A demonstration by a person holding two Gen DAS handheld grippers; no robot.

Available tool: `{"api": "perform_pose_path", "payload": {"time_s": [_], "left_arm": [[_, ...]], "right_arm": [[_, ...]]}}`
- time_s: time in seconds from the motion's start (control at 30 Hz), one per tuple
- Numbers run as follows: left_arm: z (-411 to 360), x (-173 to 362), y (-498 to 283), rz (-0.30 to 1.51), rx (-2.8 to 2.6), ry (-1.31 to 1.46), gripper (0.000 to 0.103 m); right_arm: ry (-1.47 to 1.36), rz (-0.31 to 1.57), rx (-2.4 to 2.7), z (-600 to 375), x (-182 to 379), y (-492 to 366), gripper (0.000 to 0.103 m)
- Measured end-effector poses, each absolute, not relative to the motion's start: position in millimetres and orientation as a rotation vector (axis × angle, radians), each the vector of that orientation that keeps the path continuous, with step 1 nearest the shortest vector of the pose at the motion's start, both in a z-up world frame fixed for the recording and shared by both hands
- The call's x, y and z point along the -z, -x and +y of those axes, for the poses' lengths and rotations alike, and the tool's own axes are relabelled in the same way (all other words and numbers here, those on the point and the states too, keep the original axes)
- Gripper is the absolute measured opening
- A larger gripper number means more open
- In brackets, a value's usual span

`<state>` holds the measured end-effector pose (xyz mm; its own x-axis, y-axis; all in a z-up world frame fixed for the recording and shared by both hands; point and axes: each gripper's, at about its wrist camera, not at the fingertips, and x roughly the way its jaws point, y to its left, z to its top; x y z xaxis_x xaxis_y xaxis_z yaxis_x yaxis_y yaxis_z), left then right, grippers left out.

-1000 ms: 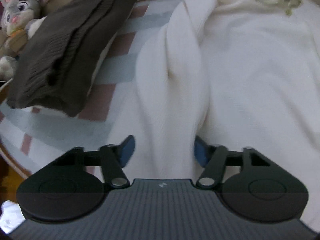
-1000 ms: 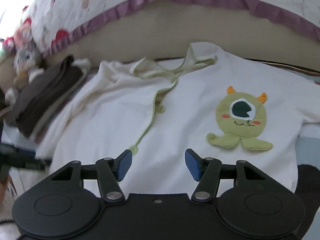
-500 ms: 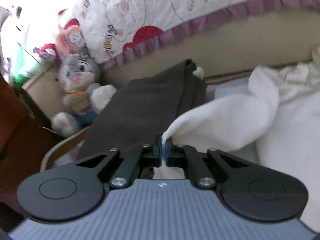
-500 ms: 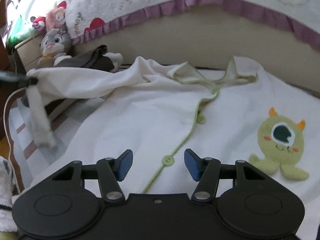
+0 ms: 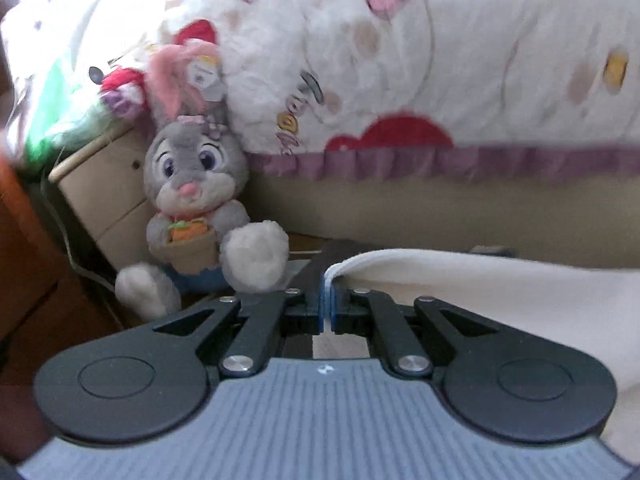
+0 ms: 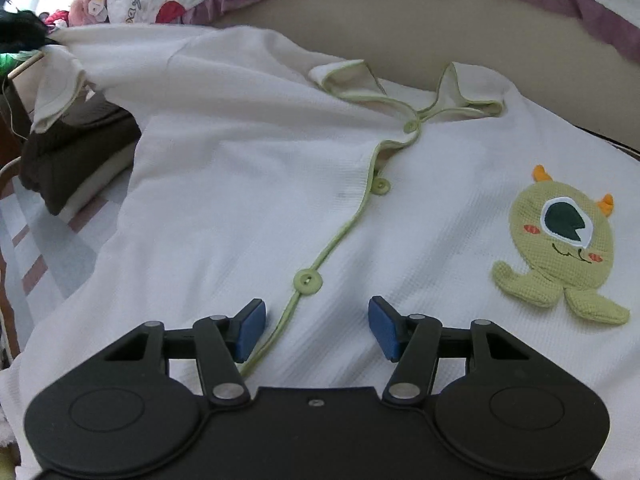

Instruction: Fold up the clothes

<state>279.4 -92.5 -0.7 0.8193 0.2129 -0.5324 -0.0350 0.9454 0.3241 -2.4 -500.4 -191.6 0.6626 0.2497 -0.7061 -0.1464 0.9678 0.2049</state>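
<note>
A white waffle-knit cardigan (image 6: pixel 248 208) with green trim, green buttons and a green monster patch (image 6: pixel 560 240) lies spread on the bed. Its left sleeve (image 6: pixel 132 56) is lifted and stretched out to the left. My left gripper (image 5: pixel 329 300) is shut on the sleeve's cuff (image 5: pixel 420 272), held up in the air, and shows in the right wrist view as a dark shape (image 6: pixel 22 30) at the far left. My right gripper (image 6: pixel 316 324) hovers open just above the cardigan's front, straddling the green button placket (image 6: pixel 306 280), with nothing pinched.
A folded dark brown garment (image 6: pixel 76 152) lies on the striped sheet (image 6: pixel 44 256) left of the cardigan. A grey plush rabbit (image 5: pixel 192 208) sits by a beige bedside cabinet (image 5: pixel 104 196). A patterned quilt with purple ruffle (image 5: pixel 400 80) runs along the back.
The left gripper closed on the white sleeve, then lifted and pulled it up and to the left. The right gripper sank slightly toward the cardigan's front, staying open.
</note>
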Motion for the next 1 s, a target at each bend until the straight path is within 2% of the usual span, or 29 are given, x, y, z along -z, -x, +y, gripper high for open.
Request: {"api": "perform_pose_path", "payload": {"time_s": [0.13,0.2,0.33,0.5,0.57,0.63,0.67,0.73,0.77,0.9,0.97,1.0], "left_arm": [[-84,30,-322,0.667,-0.132,-0.326,0.005],[-78,29,-332,0.671,-0.167,-0.332,0.011],[-54,17,-344,0.694,-0.197,-0.227,0.031],[-18,20,-327,0.761,0.005,-0.016,0.036],[-17,24,-305,0.742,0.101,-0.015,0.045],[-20,30,-285,0.735,0.201,-0.044,0.065],[-24,33,-275,0.735,0.251,-0.062,0.07],[-35,40,-260,0.752,0.334,-0.1,0.087],[-42,46,-258,0.772,0.363,-0.116,0.088],[-69,77,-267,0.814,0.238,-0.295,0.088],[-76,91,-276,0.844,0.127,-0.408,0.046],[-76,95,-280,0.852,0.085,-0.438,0.018]], "right_arm": [[-0.117,0.811,-0.24,-504,193,3,0.063],[-0.108,0.807,-0.248,-505,194,4,0.063],[-0.064,0.792,-0.245,-505,195,13,0.063],[-0.024,0.797,-0.231,-498,194,11,0.065],[-0.024,0.81,-0.219,-496,192,9,0.065],[-0.036,0.823,-0.207,-496,189,7,0.065],[-0.045,0.826,-0.201,-496,188,7,0.065],[-0.068,0.82,-0.192,-498,185,8,0.065],[-0.073,0.823,-0.192,-499,187,7,0.066],[-0.062,0.813,-0.2,-500,191,10,0.066],[-0.049,0.824,-0.201,-498,190,10,0.067],[-0.04,0.831,-0.201,-497,190,10,0.067]]}}
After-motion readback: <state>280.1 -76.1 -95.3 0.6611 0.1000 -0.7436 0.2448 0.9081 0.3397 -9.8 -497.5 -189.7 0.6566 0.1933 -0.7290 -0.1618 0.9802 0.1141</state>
